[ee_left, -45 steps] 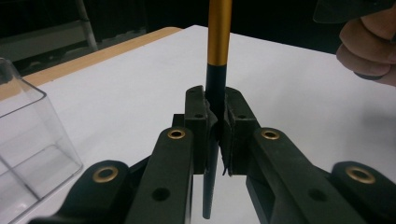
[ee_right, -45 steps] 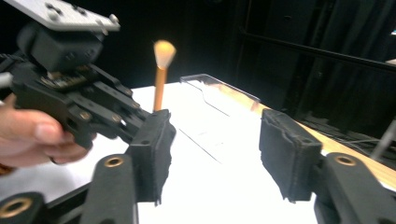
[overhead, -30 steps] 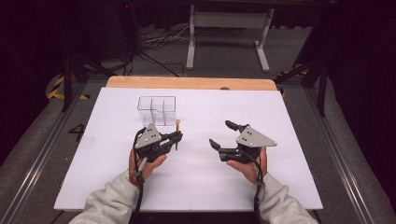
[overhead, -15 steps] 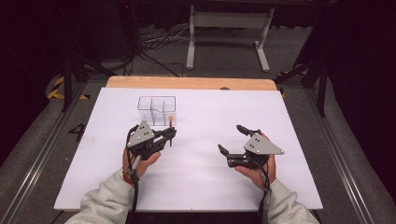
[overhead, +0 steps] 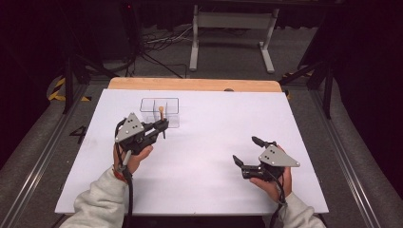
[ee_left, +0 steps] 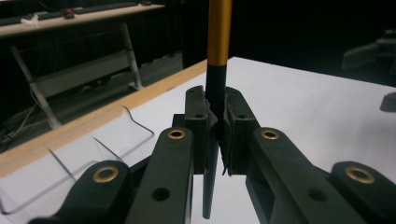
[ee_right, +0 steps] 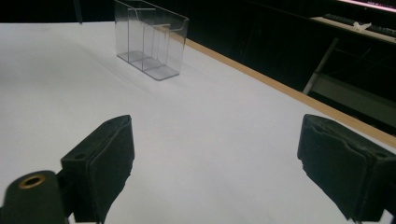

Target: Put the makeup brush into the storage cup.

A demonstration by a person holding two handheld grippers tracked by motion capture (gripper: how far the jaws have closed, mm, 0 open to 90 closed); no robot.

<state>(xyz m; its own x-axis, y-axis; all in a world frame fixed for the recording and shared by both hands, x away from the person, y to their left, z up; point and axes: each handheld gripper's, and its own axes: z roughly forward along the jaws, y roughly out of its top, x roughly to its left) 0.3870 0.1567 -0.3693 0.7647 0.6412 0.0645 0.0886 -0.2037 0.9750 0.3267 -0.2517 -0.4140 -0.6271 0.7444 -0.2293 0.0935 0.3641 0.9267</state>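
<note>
A thin stick, black below and gold above, stands upright between the pads of my left gripper, which is shut on it. From above, the stick's tan top shows in front of a clear plastic box with compartments, and my left gripper hovers just before the box's near side. My right gripper is over the table's near right part, far from the box. Its jaws have just been opening and stand wide with nothing between them. The clear box is far ahead of it.
The white tabletop has a wooden strip along its far edge. Behind it are a metal stand and cables on the dark floor. Grey rails run along both sides of the table.
My left gripper has drifted left and risen slightly with the stick, staying by the box. My right gripper has moved right and back toward the table's near edge.
</note>
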